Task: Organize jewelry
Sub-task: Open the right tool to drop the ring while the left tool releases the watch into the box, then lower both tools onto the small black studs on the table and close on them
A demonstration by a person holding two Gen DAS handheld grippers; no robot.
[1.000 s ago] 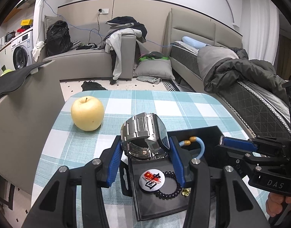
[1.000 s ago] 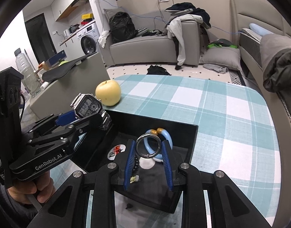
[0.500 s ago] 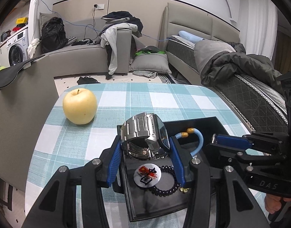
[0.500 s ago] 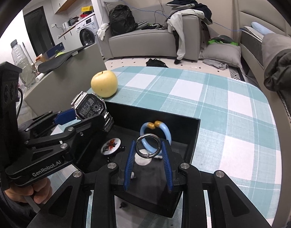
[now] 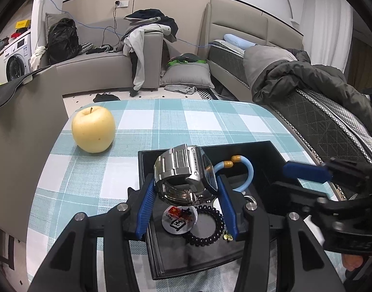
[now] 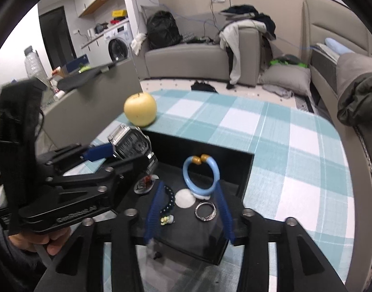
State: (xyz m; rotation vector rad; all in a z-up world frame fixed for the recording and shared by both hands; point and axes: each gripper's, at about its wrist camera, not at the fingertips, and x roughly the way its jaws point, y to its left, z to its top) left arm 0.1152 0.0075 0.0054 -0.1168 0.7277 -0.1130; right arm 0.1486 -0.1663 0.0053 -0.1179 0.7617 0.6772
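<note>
Placement step, both grippers over the black tray (image 5: 271, 146). Right gripper (image 6: 189, 209): jaws opening, nothing pressed between them; ring (image 6: 205, 211) lies on the tray floor between its fingers, near the blue bangle (image 6: 201, 177). Left gripper (image 5: 187, 206) is clamped on the watch (image 5: 183, 172), held above the tray's left end, over the badge (image 5: 179, 217) and bead bracelet (image 5: 206, 225). Judged next: lower the watch onto bare floor, part the jaws, lift the right gripper away without nudging the ring.

Steel watch (image 5: 184, 172) above black tray (image 5: 271, 150); silver ring (image 6: 205, 210) inside.
</note>
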